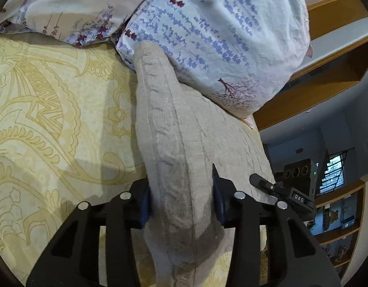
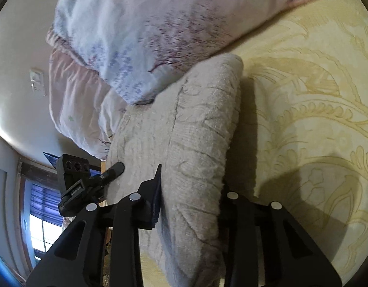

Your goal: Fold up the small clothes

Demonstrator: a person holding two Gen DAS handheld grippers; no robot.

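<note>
A beige cable-knit garment (image 1: 174, 143) lies folded on a yellow patterned bedsheet (image 1: 52, 119). My left gripper (image 1: 182, 198) is shut on a thick fold of it, and the fold runs away from me toward the pillows. In the right wrist view my right gripper (image 2: 191, 201) is shut on another thick fold of the same knit (image 2: 198, 129), lifted a little off the sheet (image 2: 303, 119). The right finger of that gripper is mostly hidden behind the cloth.
Floral pillows (image 1: 219, 35) press against the far end of the knit, also in the right wrist view (image 2: 136, 35). A black camera on a mount (image 1: 296, 186) stands at the bed's edge. Wooden shelves (image 1: 339, 215) and a window (image 2: 43, 215) lie beyond.
</note>
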